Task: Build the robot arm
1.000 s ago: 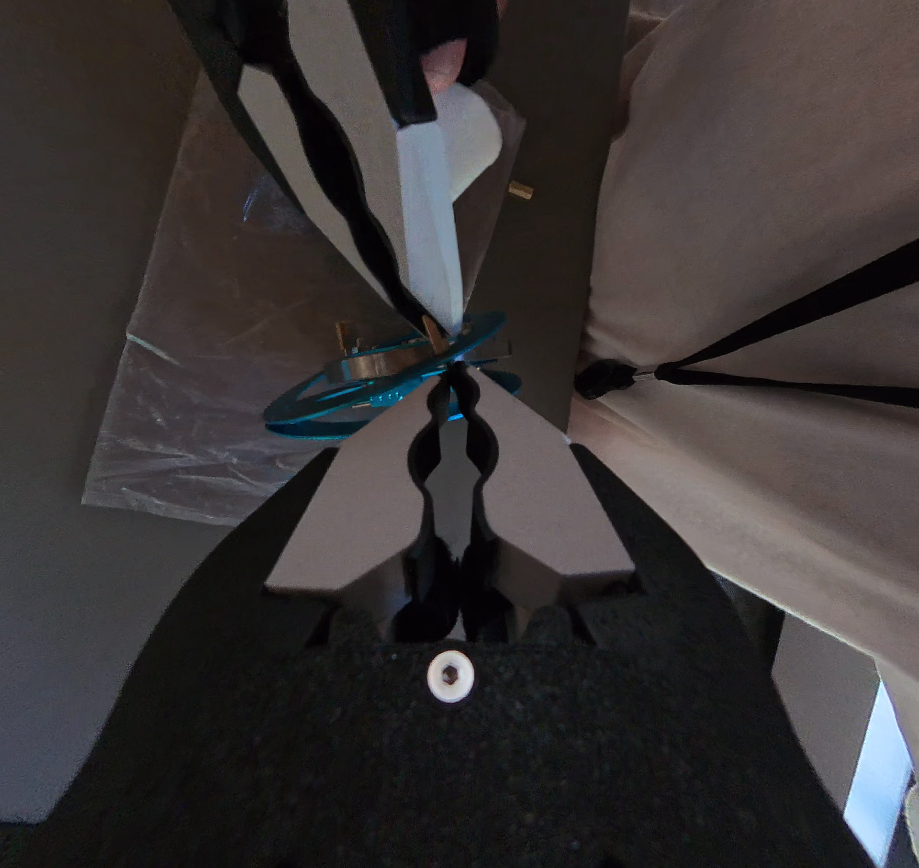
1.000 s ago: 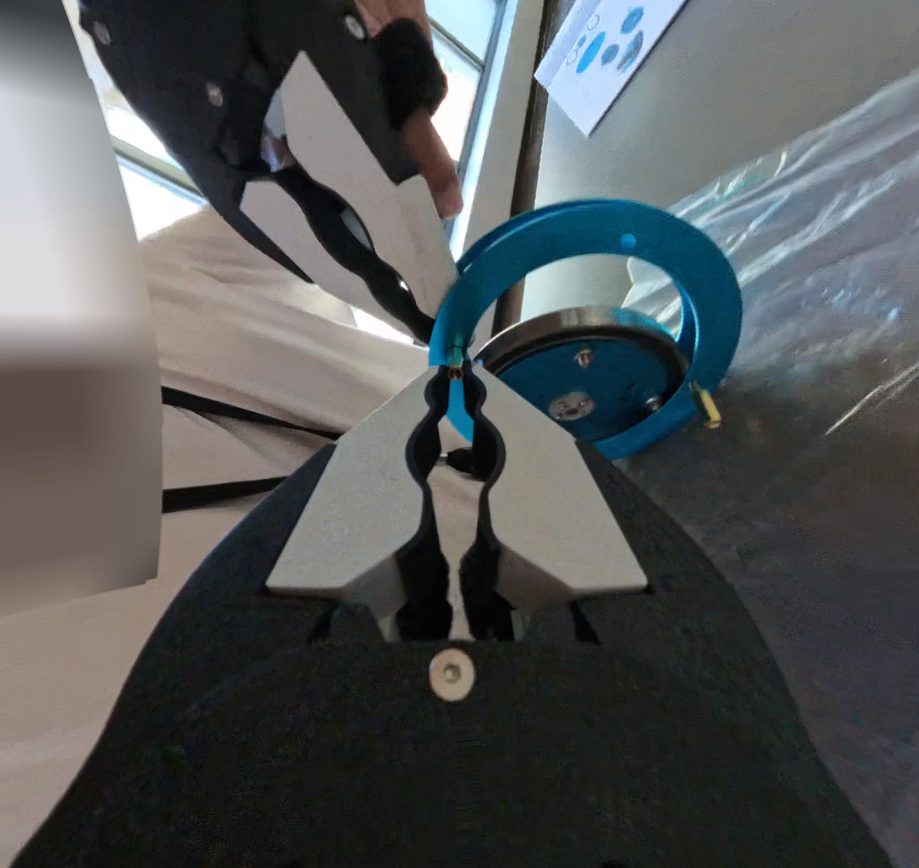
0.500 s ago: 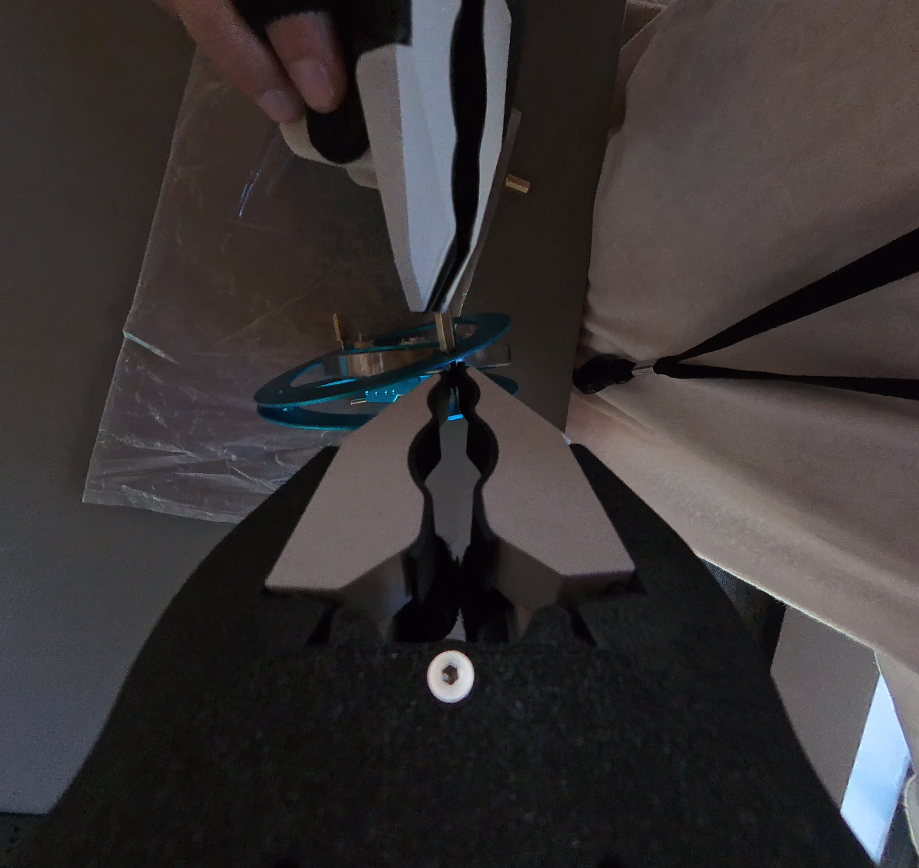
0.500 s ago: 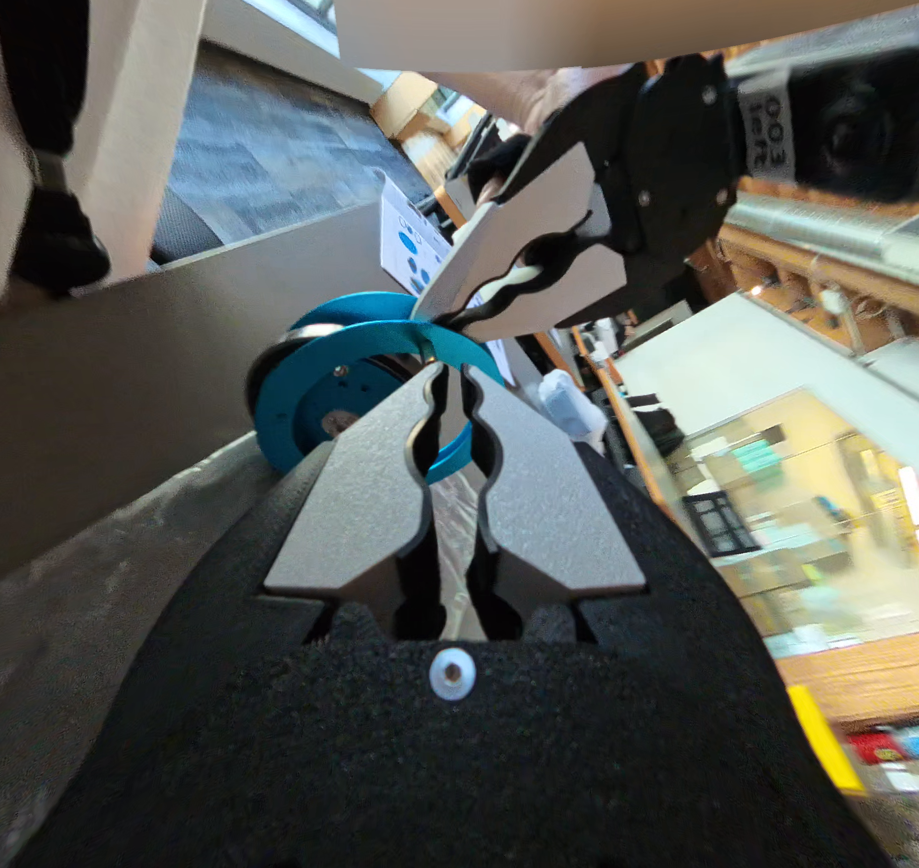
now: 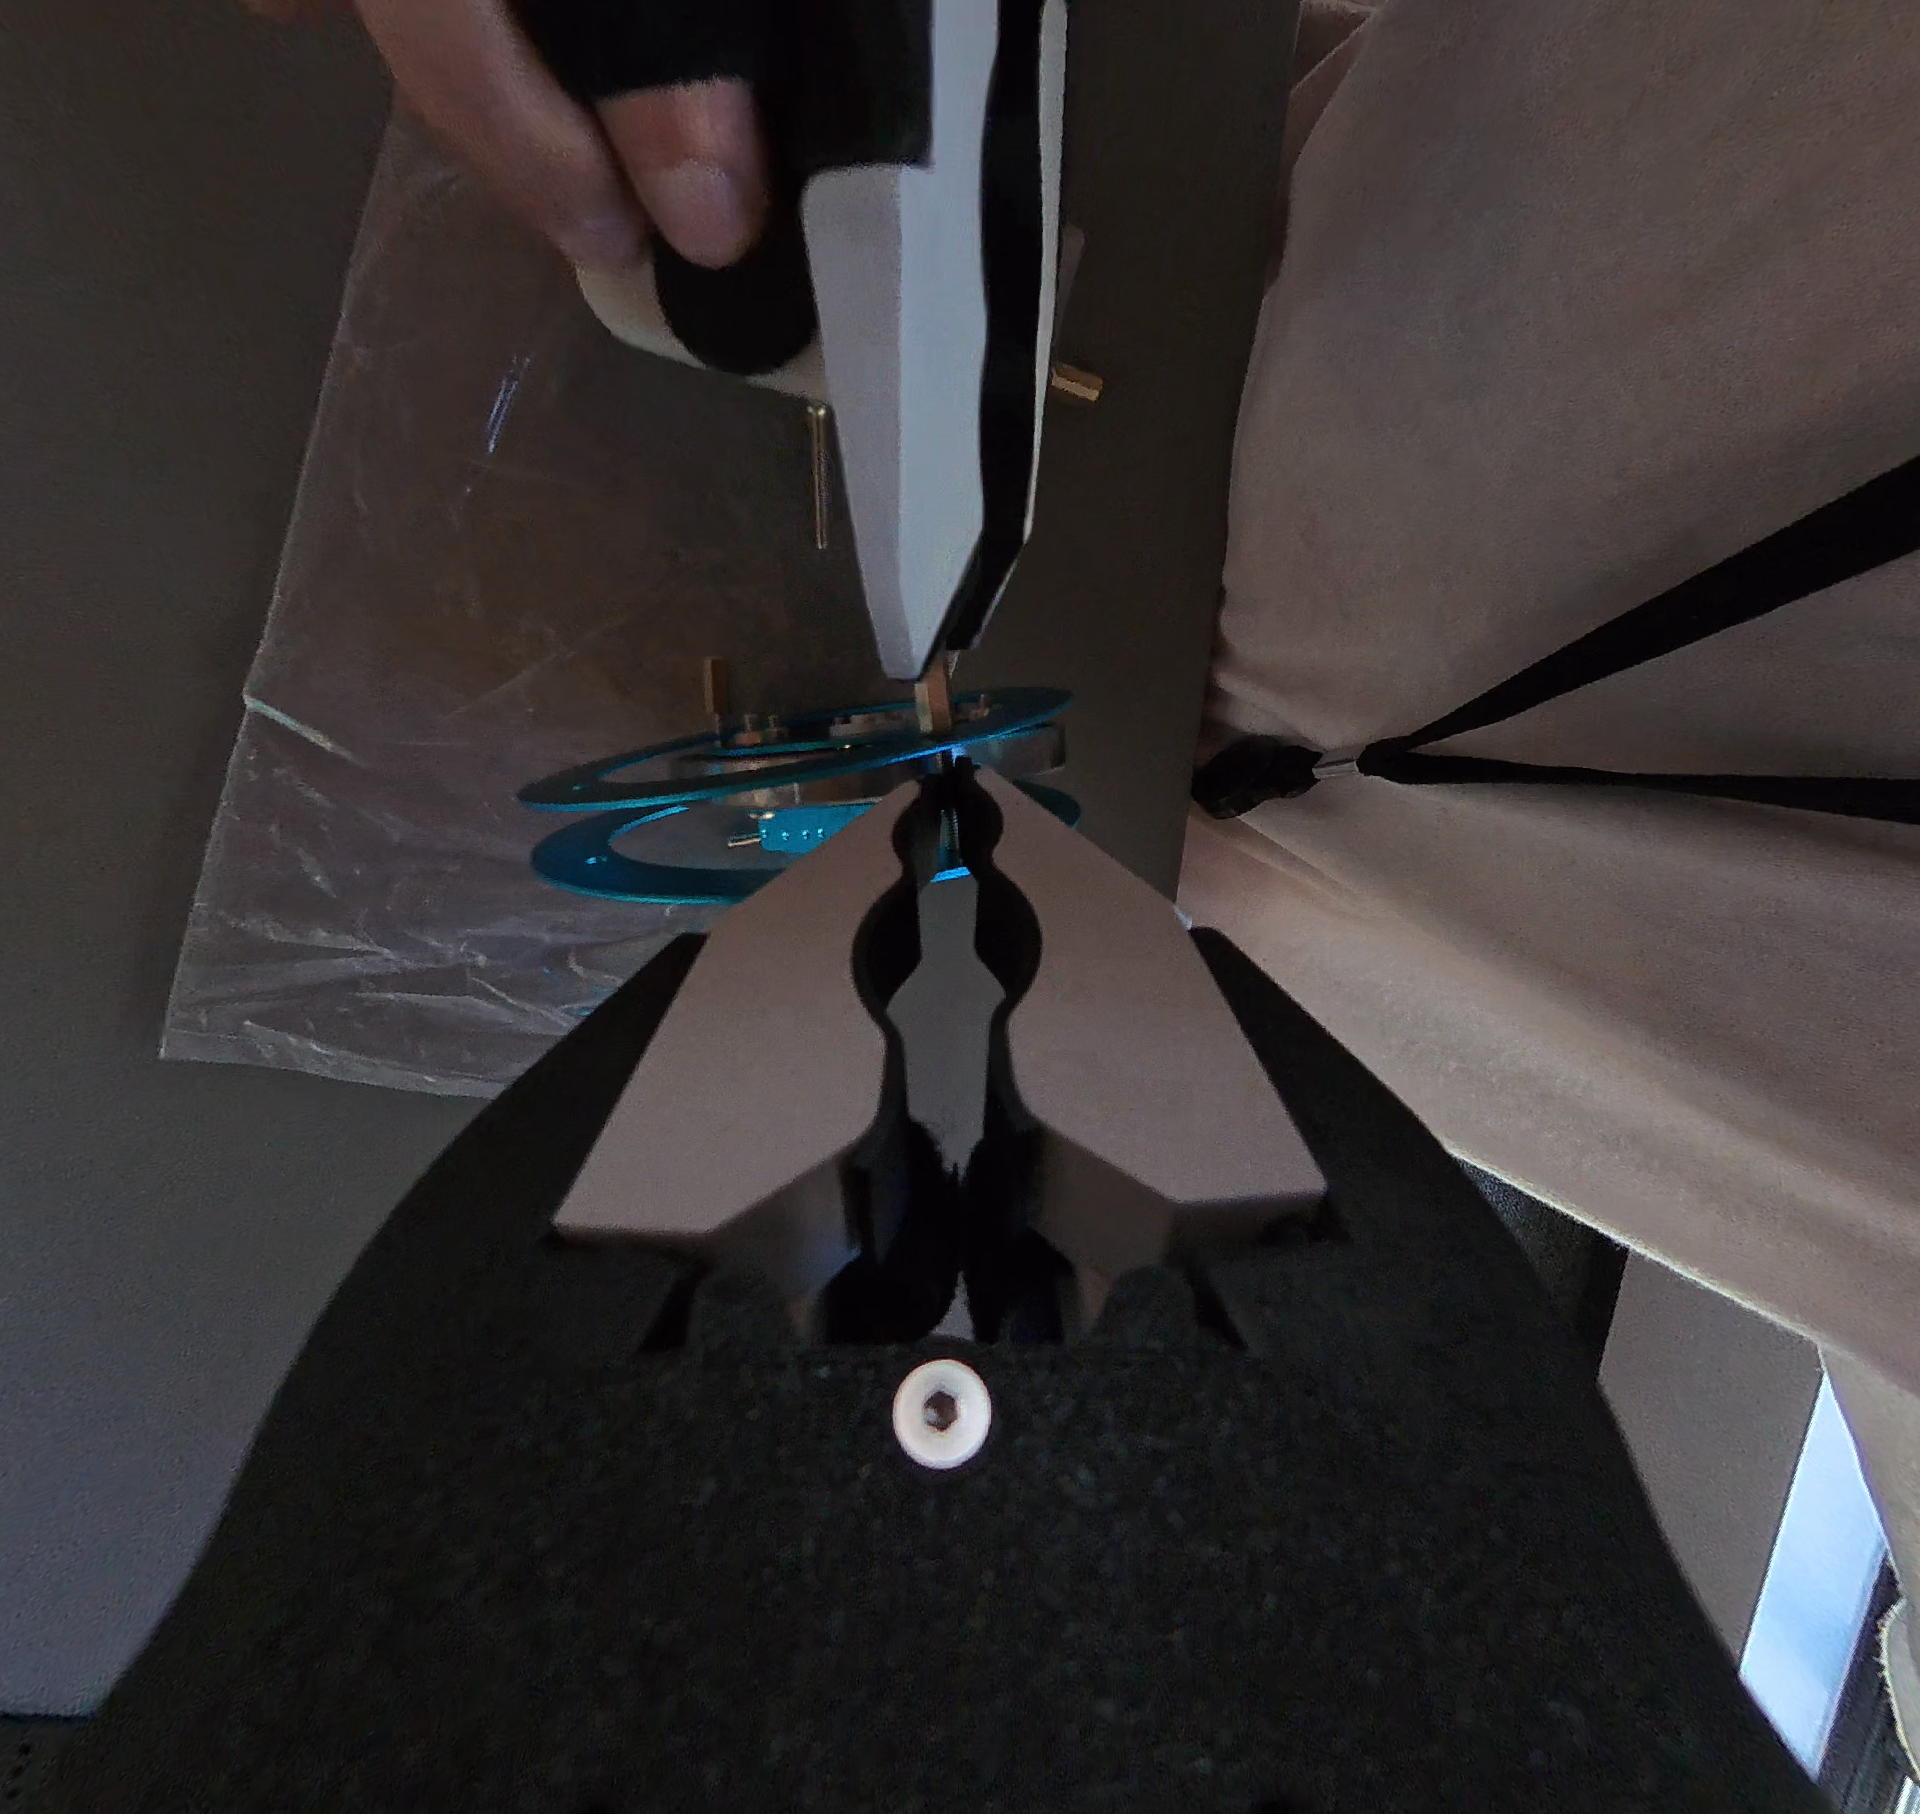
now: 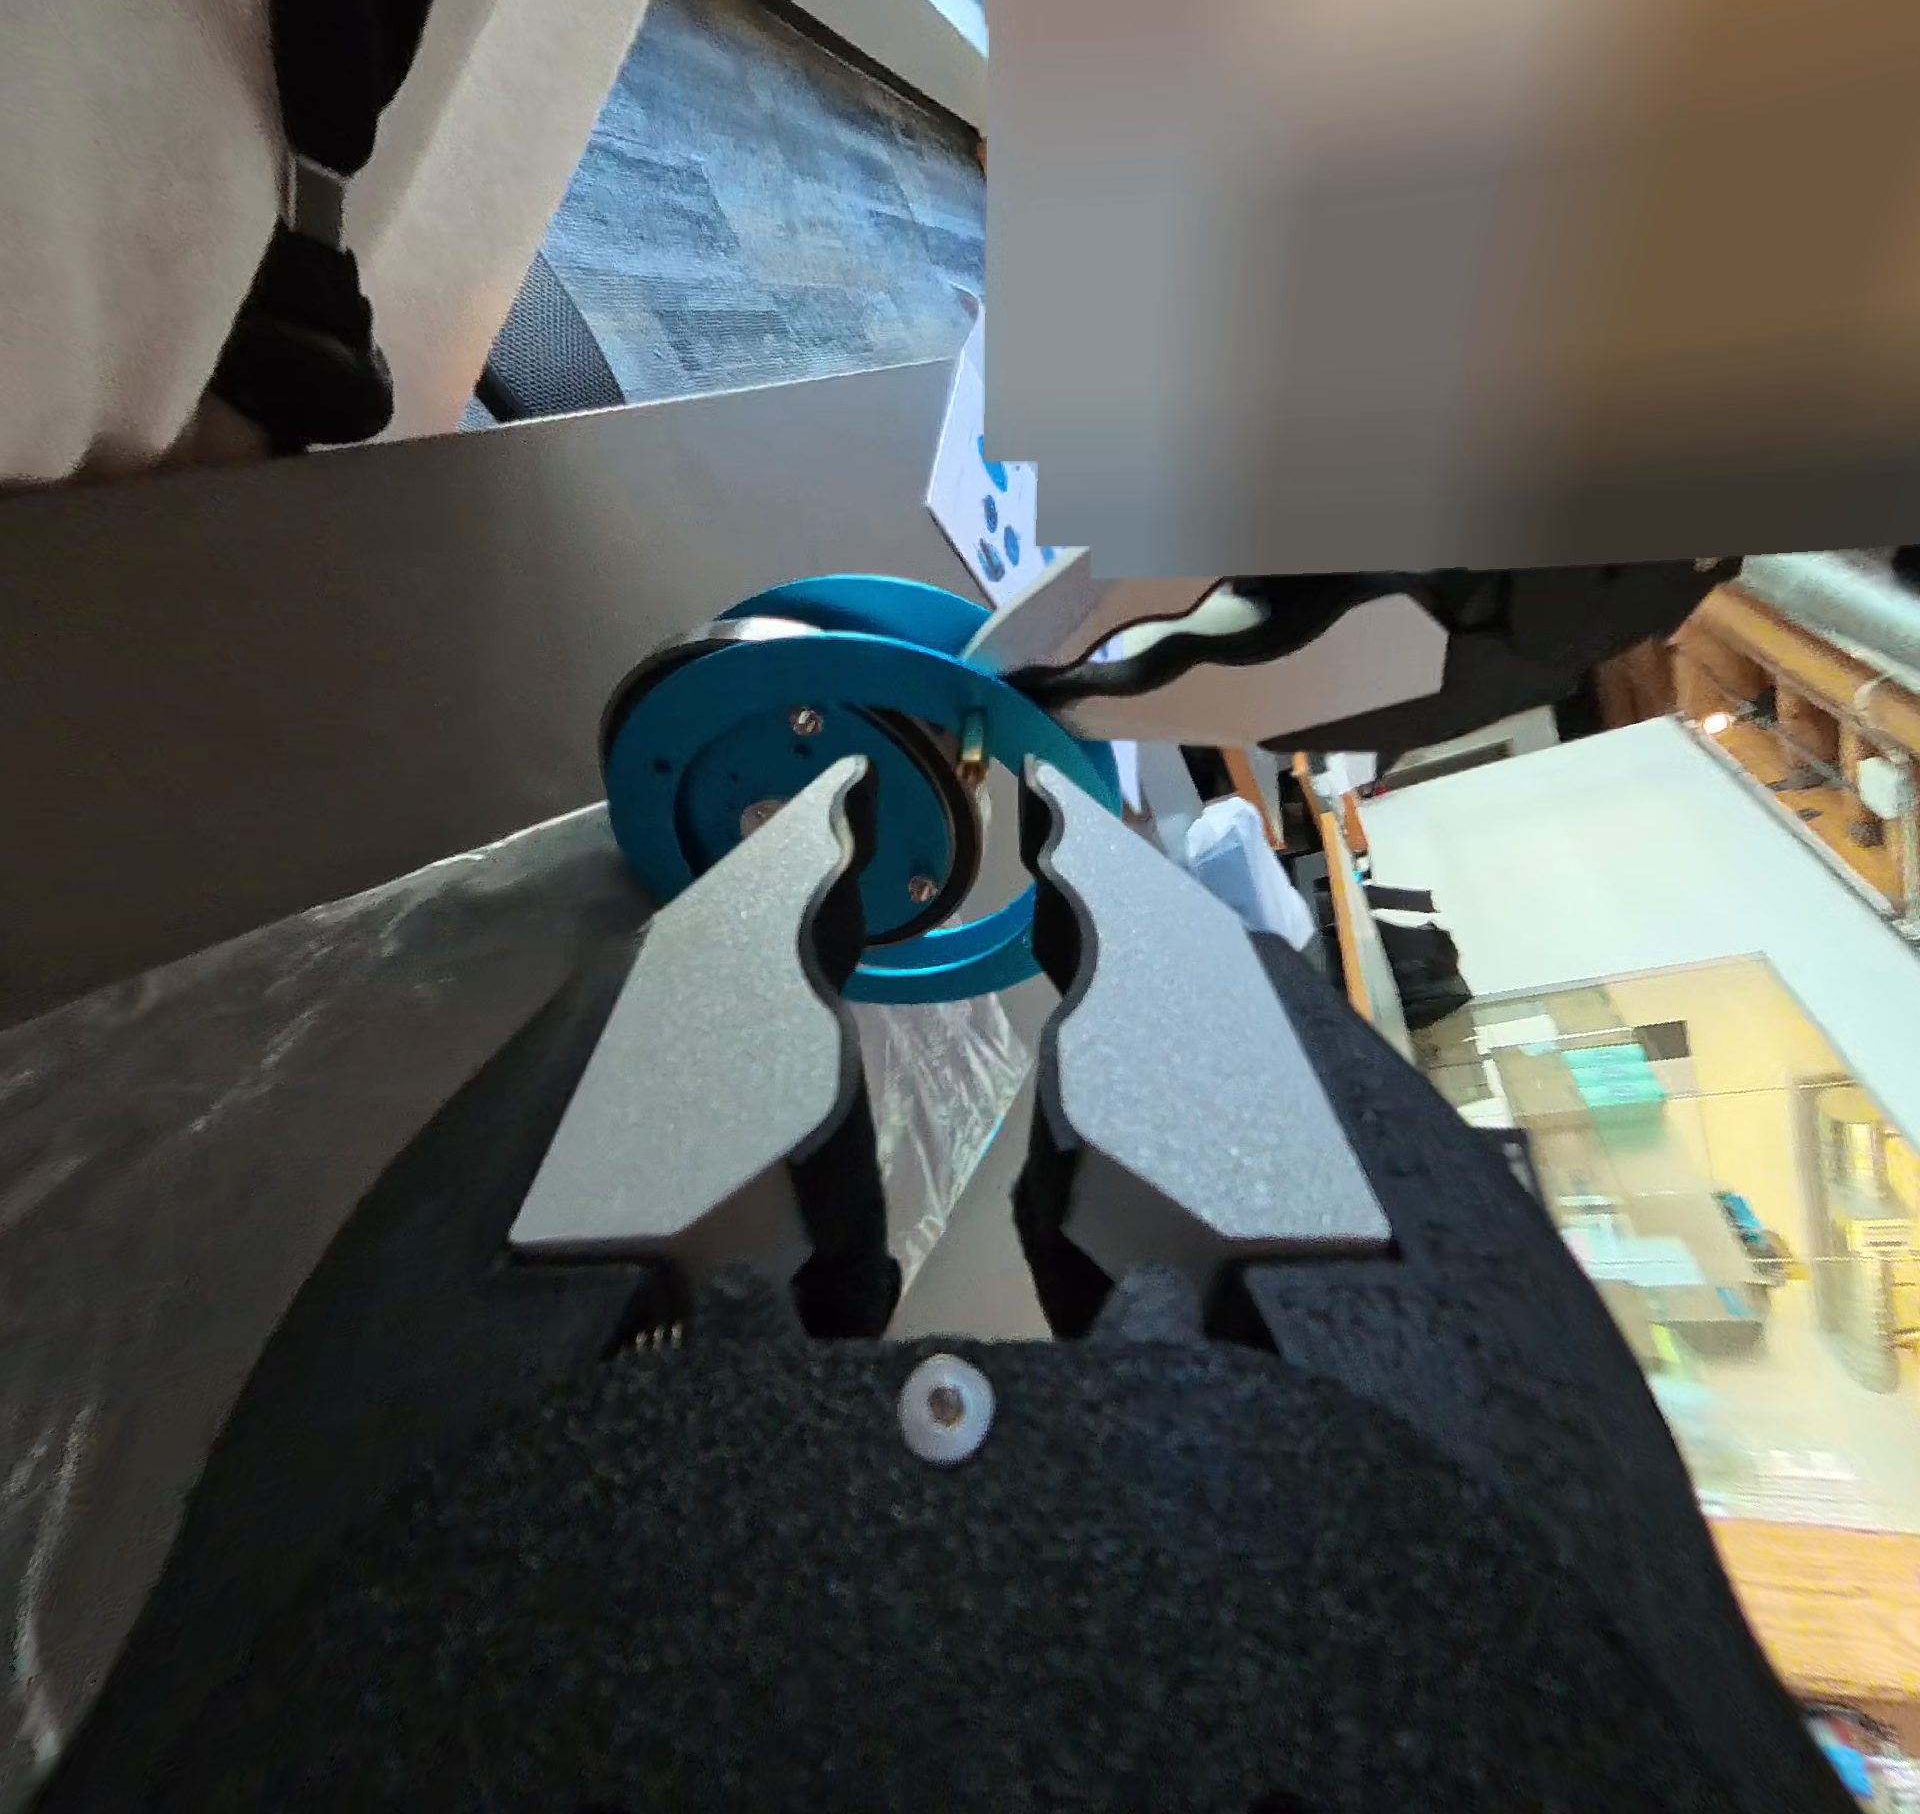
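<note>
The left gripper (image 5: 943,777) has its fingers pressed together on the edge of the upper blue ring (image 5: 790,751), at the centre of the left wrist frame. The right gripper (image 6: 940,777) has its fingers spread, tips framing the blue ring assembly (image 6: 810,788) mid-frame, not gripping it. A brass standoff (image 5: 933,699) stands on the upper ring. The assembly sits over a clear plastic sheet (image 5: 436,725) on the grey table (image 5: 125,517).

Glossy blue metal rings (image 5: 800,762), crinkled clear plastic sheet (image 5: 436,725), matt table (image 6: 312,601).
</note>
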Motion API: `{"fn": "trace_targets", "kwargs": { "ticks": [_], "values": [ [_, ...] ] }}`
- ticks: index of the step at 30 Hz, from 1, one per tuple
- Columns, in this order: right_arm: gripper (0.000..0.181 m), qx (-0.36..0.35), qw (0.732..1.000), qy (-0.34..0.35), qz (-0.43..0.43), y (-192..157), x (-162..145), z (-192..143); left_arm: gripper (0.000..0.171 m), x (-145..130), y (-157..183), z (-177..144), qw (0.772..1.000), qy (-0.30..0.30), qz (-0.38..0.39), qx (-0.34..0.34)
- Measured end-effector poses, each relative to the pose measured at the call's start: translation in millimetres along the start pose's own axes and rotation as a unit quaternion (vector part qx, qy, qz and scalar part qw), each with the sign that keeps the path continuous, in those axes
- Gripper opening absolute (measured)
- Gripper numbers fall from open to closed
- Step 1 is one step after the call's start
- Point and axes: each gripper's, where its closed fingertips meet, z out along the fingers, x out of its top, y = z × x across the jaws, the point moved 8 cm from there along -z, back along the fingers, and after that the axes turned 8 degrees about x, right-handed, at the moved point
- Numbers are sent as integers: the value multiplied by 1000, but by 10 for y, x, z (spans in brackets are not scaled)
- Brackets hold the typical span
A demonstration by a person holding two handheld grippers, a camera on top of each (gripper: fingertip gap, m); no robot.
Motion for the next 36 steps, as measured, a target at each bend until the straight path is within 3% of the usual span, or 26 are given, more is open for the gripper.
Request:
{"fn": "trace_targets", "kwargs": {
  "ticks": [4,7,9,11,12,14,17,19,20,21,22,24,27,29,30,32,33,36],
  "values": [
    [7,-28,999,13,-19,-1,1,85,2,14,4,11,1000,-2,6,-4],
    [4,-27,1000,7,-3,48,-18,101,2,6,-13,-5,1000,-4,4,4],
    [4,-8,998,7,69,112,-50,91,2,3,-39,-18,1000,3,0,17],
    [4,42,976,34,213,187,-91,89,2,2,-38,-22,1000,5,6,25],
    [3,70,950,54,300,218,-118,90,2,1,-35,-22,1000,5,8,27],
    [3,110,865,90,481,243,-174,114,2,-8,-36,-26,1000,3,7,29],
    [4,130,694,111,699,188,-184,126,1,-16,-26,-14,1000,5,4,24],
    [4,160,577,119,792,135,-170,114,2,3,20,16,1000,7,11,14],
    [4,159,546,129,812,114,-169,104,2,12,30,19,1000,8,15,16],
    [4,154,543,135,815,99,-159,96,2,19,36,19,1000,10,16,16],
    [4,149,570,135,797,97,-142,85,2,22,42,21,1000,12,16,14],
    [8,127,683,123,709,98,-124,52,2,17,53,25,1000,10,17,11],
    [40,85,880,110,455,20,-73,33,2,14,58,26,1000,8,16,9],
    [41,4,955,68,289,-37,-36,25,2,19,49,23,1000,7,14,11],
    [36,-53,976,45,209,-56,-8,15,2,19,48,22,1000,5,14,11],
    [8,-107,992,12,60,-119,64,8,2,21,48,22,1000,2,14,11],
    [6,-103,994,-1,27,-140,76,20,2,20,50,22,1000,0,15,10],
    [20,-63,997,-8,38,-89,41,16,2,26,50,25,1000,-3,16,8]
  ]
}}
